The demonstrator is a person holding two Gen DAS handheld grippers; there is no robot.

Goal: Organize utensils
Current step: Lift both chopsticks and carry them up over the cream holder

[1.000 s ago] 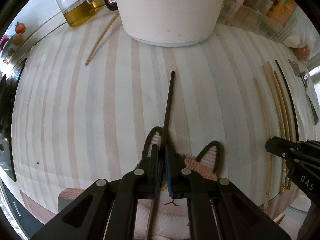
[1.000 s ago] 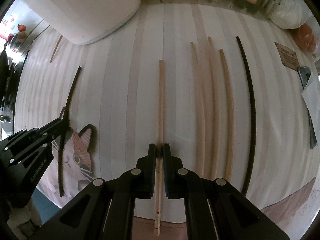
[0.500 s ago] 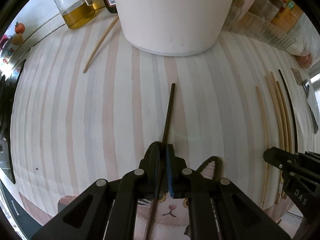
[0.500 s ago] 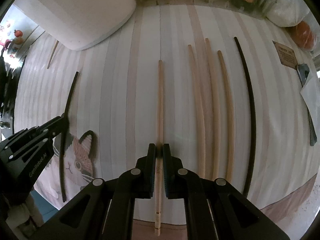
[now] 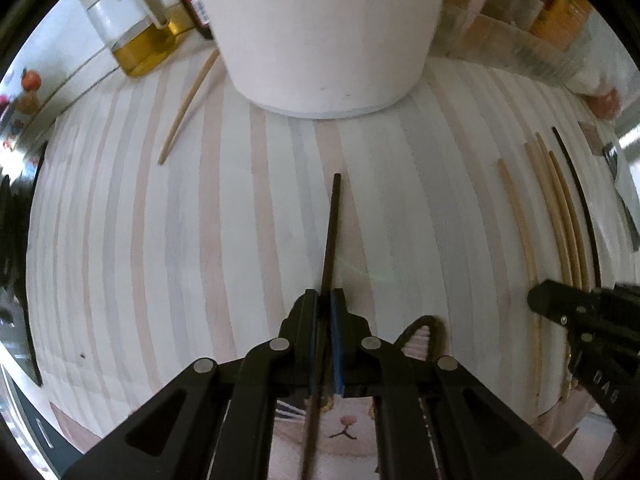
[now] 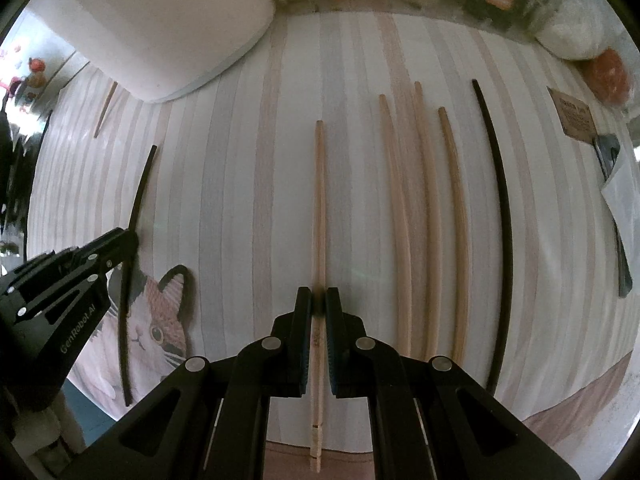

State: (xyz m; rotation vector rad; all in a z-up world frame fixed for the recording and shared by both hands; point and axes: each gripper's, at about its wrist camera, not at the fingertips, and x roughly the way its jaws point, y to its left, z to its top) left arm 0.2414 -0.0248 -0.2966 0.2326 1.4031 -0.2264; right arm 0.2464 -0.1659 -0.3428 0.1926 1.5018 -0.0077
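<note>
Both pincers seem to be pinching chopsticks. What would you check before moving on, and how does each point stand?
1. Left gripper shut on the thin black chopstick: ok.
2. Right gripper shut on the pale wooden chopstick: ok.
3. Sorted row of three pale wooden chopsticks and a second black chopstick lying roughly parallel: ok.
4. Stray wooden chopstick beside the big white tub collected: not ok.
5. Held chopsticks lifted clear of the striped tablecloth: cannot tell.

"GenRobot AI" on left gripper [image 6: 120, 240] (bottle label probably unreadable)
</note>
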